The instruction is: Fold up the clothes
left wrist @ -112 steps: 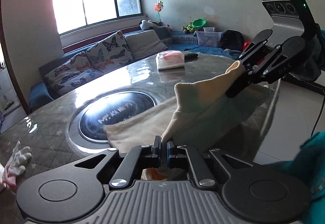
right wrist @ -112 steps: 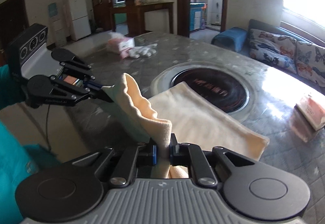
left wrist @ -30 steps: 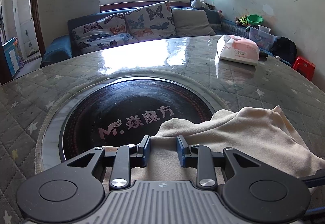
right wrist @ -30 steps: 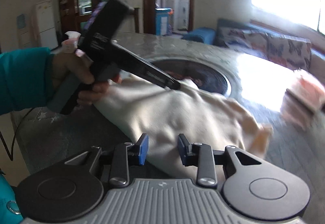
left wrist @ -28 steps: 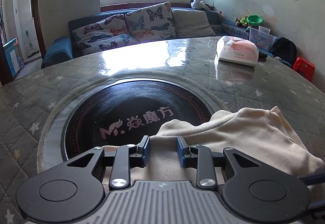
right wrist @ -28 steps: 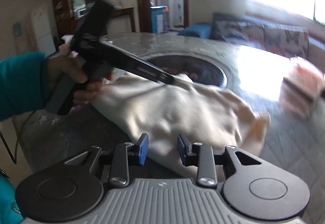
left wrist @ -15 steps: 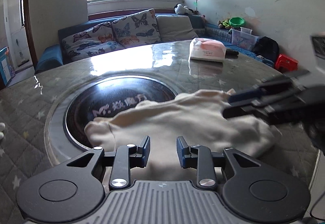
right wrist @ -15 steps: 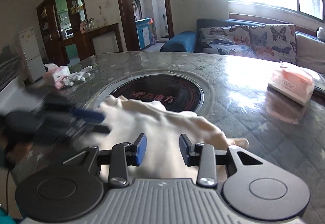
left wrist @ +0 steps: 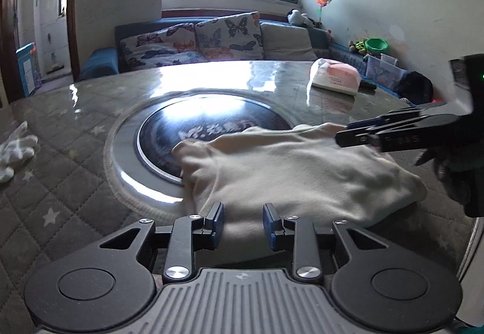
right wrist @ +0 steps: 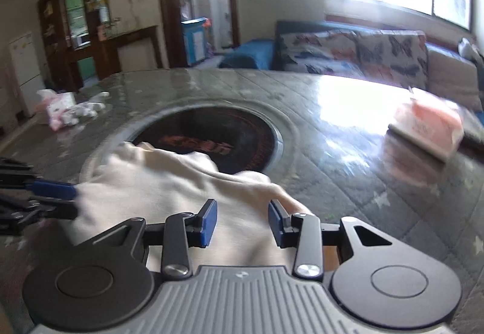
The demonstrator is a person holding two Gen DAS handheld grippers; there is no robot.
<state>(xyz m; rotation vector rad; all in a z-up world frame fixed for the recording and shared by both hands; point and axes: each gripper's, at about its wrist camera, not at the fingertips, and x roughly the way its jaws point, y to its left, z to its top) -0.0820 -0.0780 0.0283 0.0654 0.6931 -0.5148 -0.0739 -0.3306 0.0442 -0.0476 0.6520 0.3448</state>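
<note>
Two grippers over round table (left wrist: 90,158), both empty. At far left edge, white glove (left wrist: 15,149). Left gripper (left wrist: 243,223): narrow gap, pads clear of cloth. Cream garment (left wrist: 302,170) folded, lying half across dark centre disc (left wrist: 187,128). Right gripper (right wrist: 242,223): jaws just widened, garment under, not pinched. Pink tissue pack (left wrist: 335,78) beyond.

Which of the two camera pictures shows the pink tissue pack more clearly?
The left wrist view: the pink tissue pack is sharp there, lying on the table beyond the cream cloth. The right wrist view shows it blurred.
</note>
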